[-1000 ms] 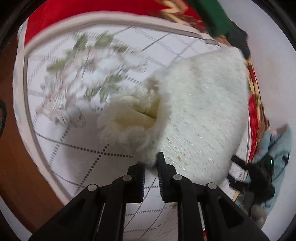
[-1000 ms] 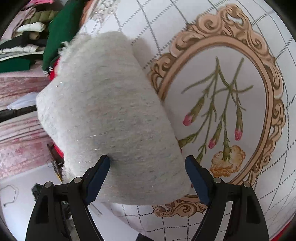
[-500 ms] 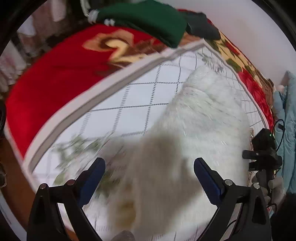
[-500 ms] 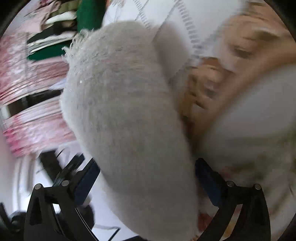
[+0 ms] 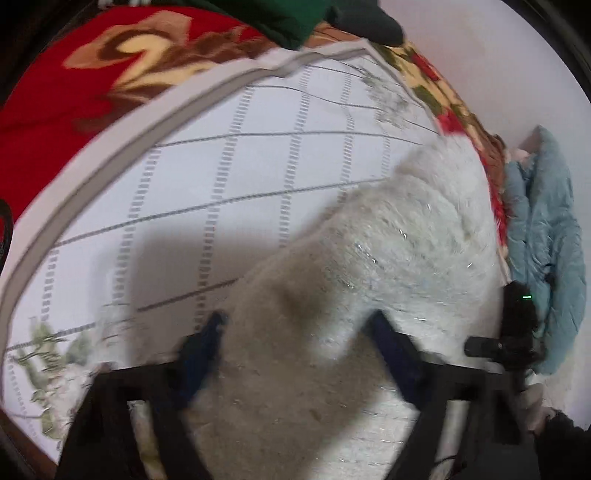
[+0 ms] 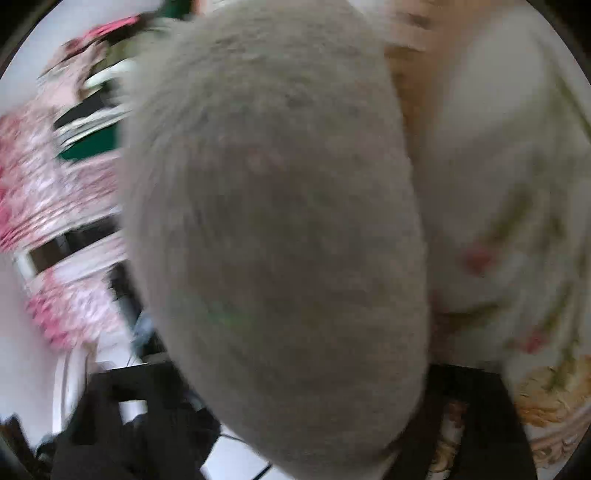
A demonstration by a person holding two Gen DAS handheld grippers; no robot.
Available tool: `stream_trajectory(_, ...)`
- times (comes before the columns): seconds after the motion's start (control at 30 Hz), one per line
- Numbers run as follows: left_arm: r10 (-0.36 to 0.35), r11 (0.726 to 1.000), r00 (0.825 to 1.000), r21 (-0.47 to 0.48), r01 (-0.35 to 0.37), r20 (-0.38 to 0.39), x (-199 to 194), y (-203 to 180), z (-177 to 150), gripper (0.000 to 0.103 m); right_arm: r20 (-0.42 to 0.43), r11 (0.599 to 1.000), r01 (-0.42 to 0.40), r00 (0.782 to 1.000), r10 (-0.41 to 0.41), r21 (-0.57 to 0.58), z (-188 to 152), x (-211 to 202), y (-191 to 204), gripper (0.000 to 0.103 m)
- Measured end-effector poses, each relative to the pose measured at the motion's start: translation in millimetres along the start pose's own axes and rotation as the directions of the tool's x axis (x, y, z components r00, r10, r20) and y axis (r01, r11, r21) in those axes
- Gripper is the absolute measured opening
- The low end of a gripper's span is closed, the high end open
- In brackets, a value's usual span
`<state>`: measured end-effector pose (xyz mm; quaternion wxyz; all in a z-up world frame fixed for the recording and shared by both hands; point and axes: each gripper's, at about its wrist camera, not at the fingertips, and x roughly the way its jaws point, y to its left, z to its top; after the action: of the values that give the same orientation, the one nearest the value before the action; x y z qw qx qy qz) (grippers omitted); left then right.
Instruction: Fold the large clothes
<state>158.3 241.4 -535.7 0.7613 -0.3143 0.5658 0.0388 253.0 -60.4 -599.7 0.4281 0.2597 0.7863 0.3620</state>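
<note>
Left-wrist view: the left gripper [image 5: 295, 332] points steeply down over a folded cream-white fuzzy sweater [image 5: 388, 266]. Its two dark blue pads [image 5: 201, 350] stand partly apart with a hump of the sweater bulging up between them; the jaws have just been closing from a wider spread, and blur hides whether the pads yet press the knit. Most of the sweater lies ahead and to the right of the jaws, on a white bedspread [image 5: 221, 166] printed with a grey grid and pale flower sprigs. Left of the jaws the bedspread is bare and carries a shadow. Beyond its piped border, far ahead and left, lies a red blanket [image 5: 55, 92] with a gold scroll motif, and a dark green garment [image 5: 280, 18] sits at the far edge. At the far right a pale blue jacket [image 5: 546, 240] hangs against the wall, with the right gripper [image 5: 513, 332], a black device with a green light, just before it.

Right-wrist view: the same sweater [image 6: 277, 240], grey in shade, fills the centre and runs down between the black fingers [image 6: 110, 424], hiding their tips. The jaws are spread to their widest; contact with the knit cannot be told. Right of the jaws the bedspread [image 6: 498, 166] shows an ornate tan frame with pink flowers. Left of the jaws, stacked clothes [image 6: 85, 122] appear, heavily blurred.
</note>
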Motion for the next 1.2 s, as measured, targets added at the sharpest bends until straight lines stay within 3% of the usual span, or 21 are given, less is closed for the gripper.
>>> stream_trajectory(0.03,-0.001,1.0,1.0,0.016,0.001,0.004,2,-6,0,0.051,0.014,1.0,-0.024,1.0,0.024,0.01,2,0,-4,0.101)
stream_trajectory(0.1,0.023,0.997,0.999,0.072,-0.025,0.03,1,-20,1,0.028,0.062,0.997,-0.074,0.995,0.073,0.005,5,0,-3,0.096)
stream_trajectory(0.13,0.028,0.996,0.999,0.082,-0.031,0.03,1,-24,2,0.023,0.089,0.998,-0.057,0.994,0.058,-0.013,5,-2,2,0.079)
stream_trajectory(0.2,0.029,0.995,0.999,0.096,-0.033,0.038,-1,-32,6,0.013,0.128,0.998,-0.07,0.989,0.071,-0.005,6,-4,8,0.065)
stream_trajectory(0.23,0.032,0.994,0.998,0.105,-0.037,0.045,-4,-33,8,0.012,0.149,0.995,-0.102,0.984,0.1,0.006,6,-10,13,0.058)
stream_trajectory(0.3,0.032,0.993,0.998,0.116,-0.039,0.055,-13,-40,17,0.012,0.167,0.992,-0.129,0.978,0.127,-0.001,4,-14,23,0.055)
stream_trajectory(0.53,-0.003,0.984,0.993,0.176,-0.017,0.114,-31,-87,68,0.012,0.223,0.975,-0.216,0.949,0.224,-0.062,27,-61,76,0.053)
stream_trajectory(0.77,-0.097,0.968,0.986,0.241,0.062,0.134,3,-175,144,0.012,0.345,0.973,-0.202,0.91,0.23,-0.116,100,-164,97,0.053)
stream_trajectory(0.9,-0.149,0.949,0.983,0.293,0.112,0.105,60,-246,191,0.012,0.423,0.971,-0.218,0.874,0.239,-0.097,150,-234,70,0.053)
stream_trajectory(1.0,-0.16,0.934,0.985,0.334,0.128,0.068,106,-289,209,0.012,0.454,0.976,-0.208,0.865,0.217,-0.069,180,-299,25,0.052)
stream_trajectory(1.2,-0.116,0.914,0.993,0.388,0.121,-0.039,200,-342,216,0.012,0.44,0.989,-0.142,0.891,0.114,0.031,274,-390,-46,0.057)
